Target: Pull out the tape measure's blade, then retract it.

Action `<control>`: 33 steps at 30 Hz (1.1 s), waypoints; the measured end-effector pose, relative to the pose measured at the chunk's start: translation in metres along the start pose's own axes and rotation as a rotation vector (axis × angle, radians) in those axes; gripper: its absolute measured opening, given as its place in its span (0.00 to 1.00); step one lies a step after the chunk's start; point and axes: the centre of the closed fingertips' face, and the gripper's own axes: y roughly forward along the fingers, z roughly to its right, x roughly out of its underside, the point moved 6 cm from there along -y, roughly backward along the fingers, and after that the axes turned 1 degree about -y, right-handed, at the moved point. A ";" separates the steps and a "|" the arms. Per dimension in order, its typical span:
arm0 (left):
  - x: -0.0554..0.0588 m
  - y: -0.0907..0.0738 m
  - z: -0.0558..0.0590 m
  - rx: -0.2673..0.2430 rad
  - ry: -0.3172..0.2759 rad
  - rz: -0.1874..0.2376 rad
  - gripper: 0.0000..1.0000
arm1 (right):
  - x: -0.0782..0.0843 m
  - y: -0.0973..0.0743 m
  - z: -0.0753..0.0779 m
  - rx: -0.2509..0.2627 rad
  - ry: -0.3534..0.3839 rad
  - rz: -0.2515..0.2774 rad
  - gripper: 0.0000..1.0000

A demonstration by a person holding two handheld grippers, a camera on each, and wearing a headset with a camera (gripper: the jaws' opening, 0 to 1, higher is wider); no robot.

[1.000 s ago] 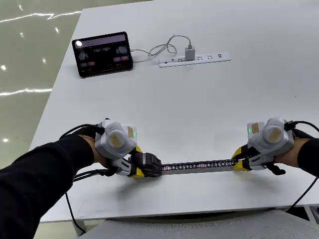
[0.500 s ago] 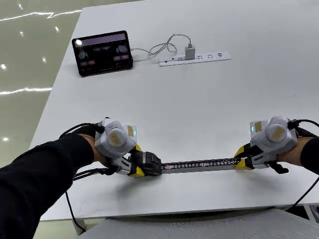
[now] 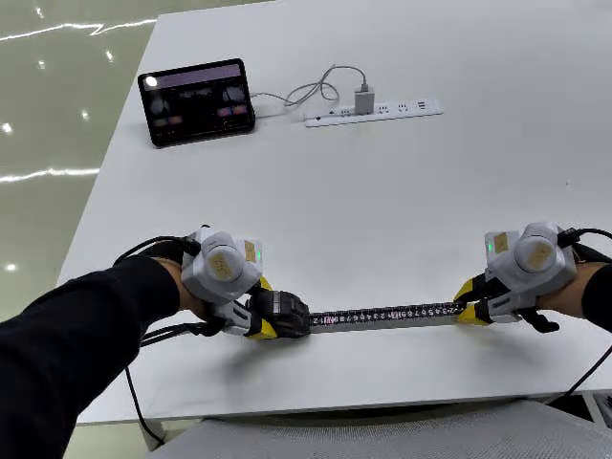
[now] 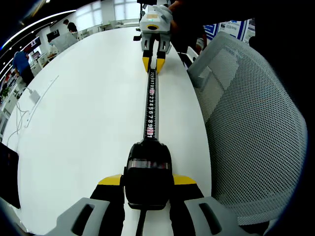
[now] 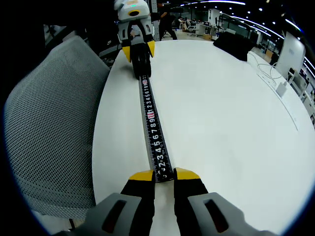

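The black tape measure case [image 3: 279, 313] rests near the front edge of the white table [image 3: 382, 210], held between the yellow-tipped jaws of my left gripper [image 3: 260, 317]. In the left gripper view the case [image 4: 149, 173] sits between the jaws of the left gripper [image 4: 147, 181]. The dark numbered blade [image 3: 387, 314] runs rightward along the table to my right gripper [image 3: 467, 310], which is shut on the blade's end. Seen from the right gripper view, the blade [image 5: 152, 129] leads from the right gripper [image 5: 163, 175] away to the far case [image 5: 141, 66].
A dark tablet [image 3: 196, 101] stands at the back left of the table. A white power strip [image 3: 373, 112] with a plugged charger and cable lies behind the middle. A grey mesh chair [image 4: 256, 132] is close to the table's front edge.
My right gripper has moved a little further right with the blade's end, so more blade is out. The left gripper and the case have stayed put.
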 end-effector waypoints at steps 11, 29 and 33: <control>0.000 0.000 0.000 0.000 -0.001 0.001 0.31 | 0.002 -0.004 -0.001 0.004 0.006 -0.004 0.09; 0.000 0.000 0.000 0.000 0.001 0.000 0.31 | 0.008 -0.006 0.000 0.007 0.016 -0.008 0.09; 0.000 0.000 0.000 0.000 0.002 0.000 0.31 | 0.009 -0.007 0.001 0.007 0.018 -0.010 0.09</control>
